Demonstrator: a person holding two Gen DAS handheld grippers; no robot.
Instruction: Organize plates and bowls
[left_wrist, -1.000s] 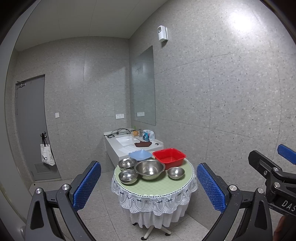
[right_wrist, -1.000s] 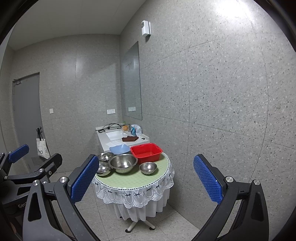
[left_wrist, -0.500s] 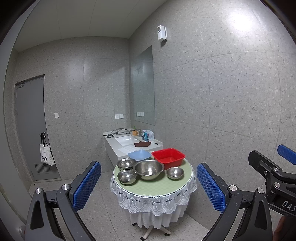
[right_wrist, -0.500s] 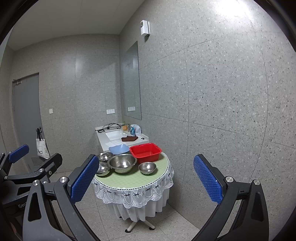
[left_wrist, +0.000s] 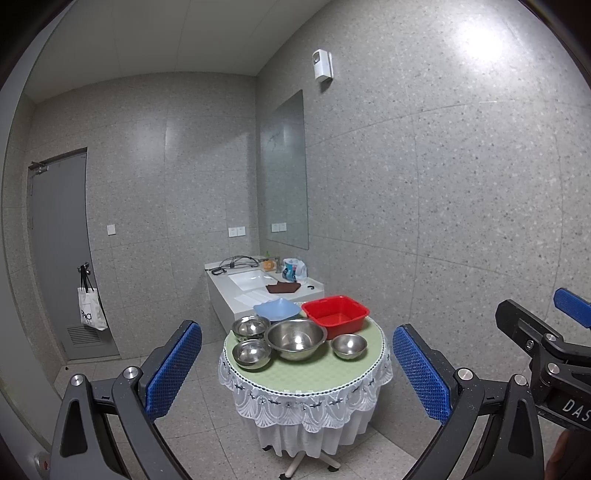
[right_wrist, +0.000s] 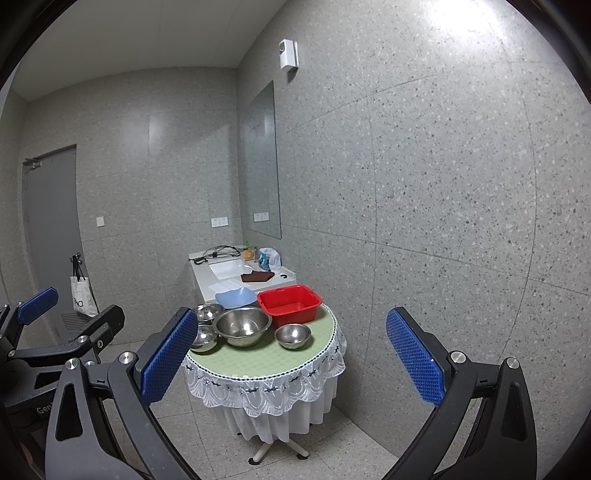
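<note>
A small round table (left_wrist: 306, 373) with a green top and white lace skirt stands ahead, well beyond both grippers. On it sit a large steel bowl (left_wrist: 295, 338), three small steel bowls (left_wrist: 349, 346) (left_wrist: 252, 353) (left_wrist: 250, 326), a light blue plate (left_wrist: 277, 309) and a red plastic basin (left_wrist: 335, 316). The same set shows in the right wrist view: large bowl (right_wrist: 242, 325), small bowl (right_wrist: 292, 335), blue plate (right_wrist: 235, 297), red basin (right_wrist: 289, 305). My left gripper (left_wrist: 297, 373) is open and empty. My right gripper (right_wrist: 291, 362) is open and empty.
A white sink counter (left_wrist: 258, 286) with a brown cloth, cables and a bag stands behind the table against the speckled wall. A grey door (left_wrist: 59, 254) with a hanging tote bag (left_wrist: 90, 312) is at the left. The other gripper shows at the frame edges (left_wrist: 546, 347) (right_wrist: 55, 332).
Both views have shifted slightly; the table and dishes sit a little nearer and lower in frame. Both grippers stay open and empty.
</note>
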